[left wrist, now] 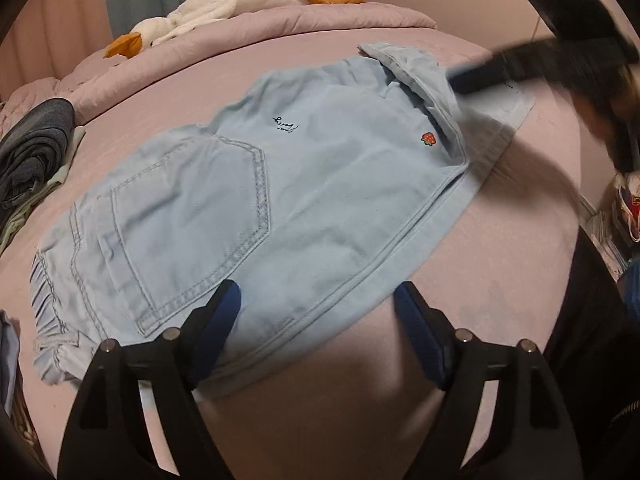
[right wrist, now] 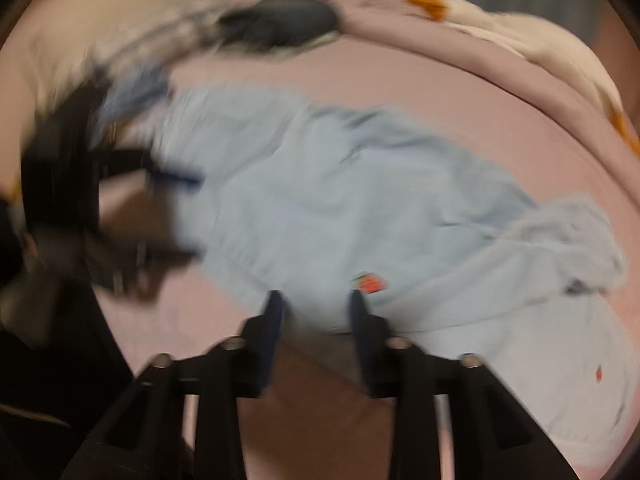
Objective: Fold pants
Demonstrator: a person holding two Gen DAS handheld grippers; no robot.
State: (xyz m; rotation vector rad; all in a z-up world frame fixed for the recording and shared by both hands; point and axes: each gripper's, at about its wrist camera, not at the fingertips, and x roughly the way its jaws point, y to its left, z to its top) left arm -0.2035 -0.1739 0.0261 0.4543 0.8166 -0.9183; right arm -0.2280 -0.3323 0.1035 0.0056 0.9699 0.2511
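Light blue denim pants (left wrist: 320,184) lie flat on the pink bed (left wrist: 500,248), back pocket up, a strawberry patch (left wrist: 428,139) near the folded leg end. My left gripper (left wrist: 316,300) stands open over the near edge of the pants, its pads apart from the cloth. The blurred right gripper (left wrist: 480,72) hovers above the leg cuffs at the top right. In the blurred right wrist view, the right gripper (right wrist: 316,296) is open just above the pants (right wrist: 340,208) beside the strawberry patch (right wrist: 370,282), with nothing gripped. The left gripper (right wrist: 160,176) shows at the waist end.
A white plush goose (left wrist: 224,4) lies on a bunched pink quilt (left wrist: 280,28) at the back. A pile of dark folded clothes (left wrist: 32,152) sits at the left edge of the bed. Cluttered items (left wrist: 624,208) stand beyond the bed's right side.
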